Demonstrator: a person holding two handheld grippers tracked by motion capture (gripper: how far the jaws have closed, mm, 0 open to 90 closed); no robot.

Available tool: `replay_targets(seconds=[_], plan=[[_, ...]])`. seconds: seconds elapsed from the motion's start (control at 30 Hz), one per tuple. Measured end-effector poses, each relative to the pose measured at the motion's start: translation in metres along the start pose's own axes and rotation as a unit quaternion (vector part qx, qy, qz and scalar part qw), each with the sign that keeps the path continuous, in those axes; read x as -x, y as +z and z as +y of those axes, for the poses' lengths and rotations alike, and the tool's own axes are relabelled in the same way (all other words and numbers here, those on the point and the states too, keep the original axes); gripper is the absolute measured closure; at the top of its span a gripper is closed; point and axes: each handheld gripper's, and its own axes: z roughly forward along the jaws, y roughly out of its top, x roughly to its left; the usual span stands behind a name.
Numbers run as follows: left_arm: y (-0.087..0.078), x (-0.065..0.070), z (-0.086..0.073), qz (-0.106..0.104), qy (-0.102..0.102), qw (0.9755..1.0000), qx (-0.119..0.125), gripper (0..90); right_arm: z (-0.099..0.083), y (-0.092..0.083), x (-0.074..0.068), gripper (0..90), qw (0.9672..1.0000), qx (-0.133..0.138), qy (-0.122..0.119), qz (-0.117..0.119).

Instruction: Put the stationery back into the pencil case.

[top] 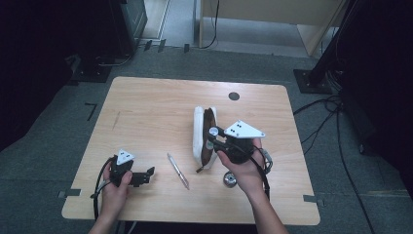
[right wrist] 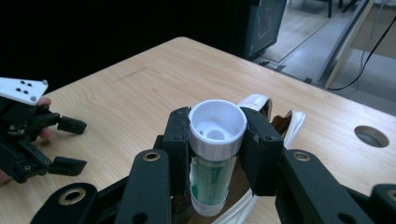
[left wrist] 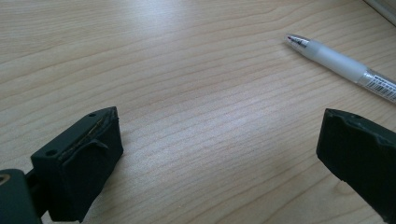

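Wood-grain table point(top: 146, 107) is seen carrying every item, and places are given from the two pairs of jaws. Beyond and partly beneath the right jaws an open white pencil case point(top: 198, 132) with a brown lining is laid lengthwise, its white edges appearing behind the jaw tips in the right gripper view point(right wrist: 295, 122).

The right gripper point(right wrist: 217, 140) is held by a hand at the near right of the table and raised off the wood. Its jaws are drawn in to a narrow gap and pressed on both sides of a glue stick point(right wrist: 214, 158), which is gripped upright between the pads just under its open white top, the green label hanging below them. The stick is thus clear of the table, in front of the case.

The left gripper point(top: 146, 174) is rested near the front left edge, well apart from the right one. Its jaws are spread wide with nothing between them; bare wood is seen in the gap. A clear-barrelled pen point(left wrist: 338, 65) is laid flat beyond and to the right of these jaws, untouched, its tip turned toward the gap. A small round metal object point(top: 230, 179) is set just beside the right hand; what it is cannot be told.
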Motion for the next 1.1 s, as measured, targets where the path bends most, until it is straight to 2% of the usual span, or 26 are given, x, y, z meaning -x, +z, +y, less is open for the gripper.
replay_targets(seconds=[0.17,0.43,0.5,0.63,0.8,0.83,0.97,1.1], plan=[[0.0,0.0,0.0,-0.001,0.001,1.0,0.0,0.4,-0.013,0.014,0.0,66.1,0.9997,-0.024,0.008,0.005],[0.0,0.0,0.0,-0.001,0.001,1.0,0.0,0.4,-0.028,0.03,-0.004,66.2,0.9985,-0.054,0.002,0.008],[0.0,0.0,0.0,-0.001,0.002,1.0,-0.001,0.4,-0.034,0.036,-0.006,66.1,0.9978,-0.066,-0.003,0.006],[0.0,0.0,0.0,0.0,0.002,1.0,0.0,0.4,-0.037,0.039,-0.007,66.1,0.9972,-0.074,-0.006,-0.004],[0.0,0.0,0.0,0.001,0.002,1.0,0.0,0.4,-0.044,0.045,-0.009,66.1,0.9947,-0.103,-0.007,-0.005],[0.0,0.0,0.0,0.0,0.002,1.0,0.0,0.4,-0.047,0.049,-0.01,66.1,0.993,-0.117,-0.015,-0.005],[0.0,0.001,0.0,0.0,0.001,1.0,0.0,0.4,-0.051,0.054,-0.012,66.1,0.9906,-0.135,-0.021,-0.008],[0.0,0.001,0.0,0.0,0.001,1.0,0.0,0.4,-0.053,0.056,-0.013,65.6,0.9898,-0.14,-0.027,-0.011]])
